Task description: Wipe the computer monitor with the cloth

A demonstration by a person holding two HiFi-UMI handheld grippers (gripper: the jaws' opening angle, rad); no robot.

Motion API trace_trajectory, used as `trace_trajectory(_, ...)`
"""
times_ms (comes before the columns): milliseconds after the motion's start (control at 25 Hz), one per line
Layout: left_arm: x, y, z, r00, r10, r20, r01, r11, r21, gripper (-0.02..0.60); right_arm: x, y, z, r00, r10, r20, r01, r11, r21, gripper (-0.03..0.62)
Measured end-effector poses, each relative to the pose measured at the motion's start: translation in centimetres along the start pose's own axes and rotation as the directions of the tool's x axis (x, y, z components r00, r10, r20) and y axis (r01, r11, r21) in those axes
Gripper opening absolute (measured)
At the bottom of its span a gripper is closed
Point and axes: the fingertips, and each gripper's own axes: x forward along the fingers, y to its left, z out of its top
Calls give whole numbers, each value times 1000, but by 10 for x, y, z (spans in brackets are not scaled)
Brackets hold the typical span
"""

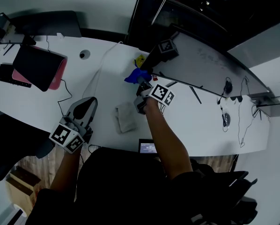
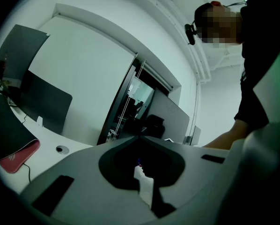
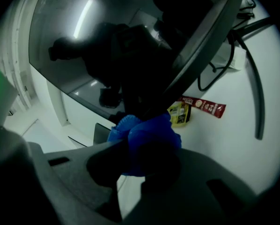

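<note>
Blue cloth (image 1: 136, 75) is bunched in the right gripper (image 1: 142, 82), whose jaws are clenched on it, and it sits at the near left corner of the monitor (image 1: 205, 60), touching or just short of the lower edge. In the right gripper view the cloth (image 3: 147, 142) fills the gap between the jaws, with the dark, reflective monitor (image 3: 84, 41) slanting above it. Just right of the cloth on the white desk (image 1: 107, 86) lie a yellow packet (image 3: 180, 114) and a red sachet (image 3: 203, 106), close beside each other under the monitor's edge. The left gripper (image 1: 90, 102) hangs over the near left part of the desk, well apart from the monitor; in its own view the jaw tips meet with nothing between them (image 2: 140, 136). A grey rag (image 1: 126, 117) lies flat on the desk between the two grippers, touched by neither. Far left sits a black tablet (image 1: 37, 65) on a pink cover. Thin cables (image 1: 229, 109) trail over the desk on the right, near the monitor's right end.
</note>
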Motion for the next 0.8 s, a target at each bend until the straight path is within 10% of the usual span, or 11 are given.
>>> trace_trajectory(800, -11, -24, -7, 1000, -21, 11, 22, 999, -26, -5, 16, 100, 24, 987, 128, 99, -123, 991, -59, 63)
